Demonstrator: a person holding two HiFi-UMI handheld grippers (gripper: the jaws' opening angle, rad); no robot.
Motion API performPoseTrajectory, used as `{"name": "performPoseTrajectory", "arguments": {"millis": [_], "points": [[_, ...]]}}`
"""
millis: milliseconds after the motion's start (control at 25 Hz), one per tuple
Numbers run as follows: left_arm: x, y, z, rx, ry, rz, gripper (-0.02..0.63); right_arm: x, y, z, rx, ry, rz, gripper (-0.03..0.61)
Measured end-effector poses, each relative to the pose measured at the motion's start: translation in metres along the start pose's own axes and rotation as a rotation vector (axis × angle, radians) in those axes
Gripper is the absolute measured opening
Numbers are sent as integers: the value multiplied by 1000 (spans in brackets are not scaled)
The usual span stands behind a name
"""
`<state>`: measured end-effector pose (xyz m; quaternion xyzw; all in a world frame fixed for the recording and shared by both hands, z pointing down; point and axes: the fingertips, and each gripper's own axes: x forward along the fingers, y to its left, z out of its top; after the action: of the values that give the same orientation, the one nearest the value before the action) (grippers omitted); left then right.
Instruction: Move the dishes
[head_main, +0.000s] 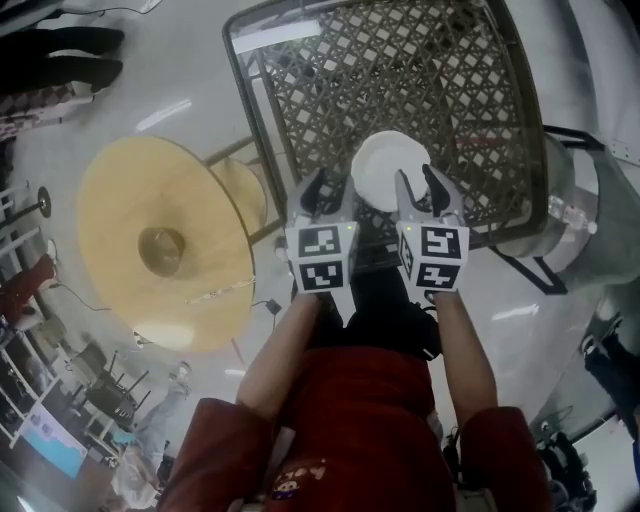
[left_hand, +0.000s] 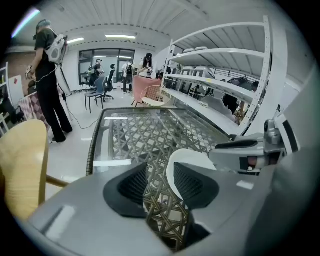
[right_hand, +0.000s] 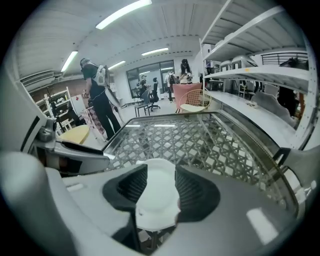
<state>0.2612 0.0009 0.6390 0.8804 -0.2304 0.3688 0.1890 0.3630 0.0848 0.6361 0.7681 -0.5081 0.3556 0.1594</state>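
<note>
The plate (head_main: 390, 170) lies on the table (head_main: 460, 90) near its near edge, between the left gripper (head_main: 325, 195) and the right gripper (head_main: 425, 190), with the chair (head_main: 160, 240) left of the table and the shelving (left_hand: 220, 52) along its right side.

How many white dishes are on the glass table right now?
1. The white dish sits on the glass table near the edge closest to the person. Others may be stacked under it.
</note>
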Motion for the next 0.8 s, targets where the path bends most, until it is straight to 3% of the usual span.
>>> {"name": "performPoseTrajectory", "arguments": {"millis": [800], "points": [[-143,68,83,-41,-311,124,176,-77,119,122,-140,-239,143,166]]}}
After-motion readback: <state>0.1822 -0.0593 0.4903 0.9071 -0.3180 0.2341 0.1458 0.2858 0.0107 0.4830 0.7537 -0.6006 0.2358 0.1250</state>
